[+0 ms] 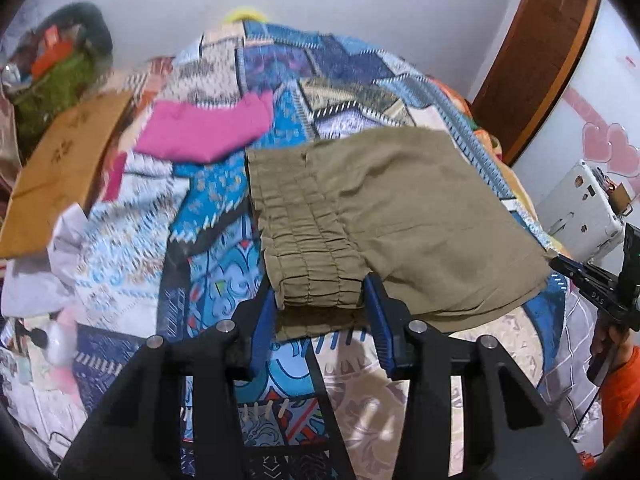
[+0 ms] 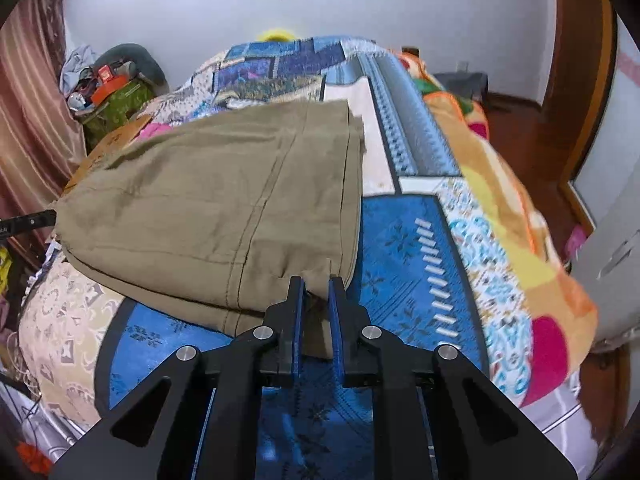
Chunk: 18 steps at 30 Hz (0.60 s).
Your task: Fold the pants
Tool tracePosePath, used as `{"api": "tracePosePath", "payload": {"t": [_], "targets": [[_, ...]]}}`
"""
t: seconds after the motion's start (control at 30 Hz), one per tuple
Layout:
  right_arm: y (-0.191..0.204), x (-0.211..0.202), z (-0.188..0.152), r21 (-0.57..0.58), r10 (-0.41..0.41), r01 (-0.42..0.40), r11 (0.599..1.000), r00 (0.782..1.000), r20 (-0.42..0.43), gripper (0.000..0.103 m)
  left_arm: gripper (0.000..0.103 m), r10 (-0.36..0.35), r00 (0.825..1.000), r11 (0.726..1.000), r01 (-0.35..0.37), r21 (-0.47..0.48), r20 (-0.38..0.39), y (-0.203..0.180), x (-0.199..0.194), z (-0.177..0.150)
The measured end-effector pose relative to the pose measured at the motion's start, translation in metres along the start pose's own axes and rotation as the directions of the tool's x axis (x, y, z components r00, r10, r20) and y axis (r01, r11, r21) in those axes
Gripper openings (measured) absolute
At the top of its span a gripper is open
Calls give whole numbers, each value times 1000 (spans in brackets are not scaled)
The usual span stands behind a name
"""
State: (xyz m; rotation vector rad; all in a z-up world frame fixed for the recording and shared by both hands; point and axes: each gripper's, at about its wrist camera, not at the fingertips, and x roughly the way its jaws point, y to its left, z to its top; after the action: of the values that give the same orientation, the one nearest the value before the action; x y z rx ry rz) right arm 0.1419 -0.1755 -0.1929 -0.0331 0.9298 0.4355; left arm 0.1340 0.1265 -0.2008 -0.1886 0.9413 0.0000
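Note:
Olive-brown pants (image 1: 400, 216) lie folded on the patterned bedspread (image 1: 224, 208). My left gripper (image 1: 320, 292) has its jaws either side of the gathered elastic waistband (image 1: 312, 240), closed on its near corner. My right gripper (image 2: 316, 288) is shut on the near right corner of the pants (image 2: 208, 200) at the hem end. The right gripper also shows at the right edge of the left wrist view (image 1: 568, 266), touching the pants' corner. The left gripper's tip shows at the left edge of the right wrist view (image 2: 36, 218).
A pink garment (image 1: 208, 128) lies on the bed beyond the pants. A cardboard box (image 1: 56, 168) sits at the bed's left side, with a cluttered green pile (image 1: 60, 68) behind it. A white appliance (image 1: 580, 208) and a wooden door frame (image 1: 548, 48) stand to the right.

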Motion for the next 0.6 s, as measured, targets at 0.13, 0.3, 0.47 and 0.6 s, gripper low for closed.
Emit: {"api": "tracePosePath", "payload": {"t": [0.13, 0.3, 0.47, 0.6], "targets": [[-1, -7, 0, 5, 13, -13, 1000, 1000, 2, 10, 43, 18, 1000, 1000, -18, 16, -7, -1, 1, -2], [-3, 8, -13, 40, 33, -31, 999, 998, -56, 10, 44, 8, 996, 1000, -10, -28, -88, 9, 25, -19], [-2, 14, -22, 58, 39, -34, 998, 996, -82, 15, 55, 17, 994, 999, -20, -30, -111, 10, 21, -24], [-3, 8, -14, 25, 18, -16, 1000, 995, -97, 21, 59, 41, 992, 998, -45, -31, -119, 14, 15, -18]]}}
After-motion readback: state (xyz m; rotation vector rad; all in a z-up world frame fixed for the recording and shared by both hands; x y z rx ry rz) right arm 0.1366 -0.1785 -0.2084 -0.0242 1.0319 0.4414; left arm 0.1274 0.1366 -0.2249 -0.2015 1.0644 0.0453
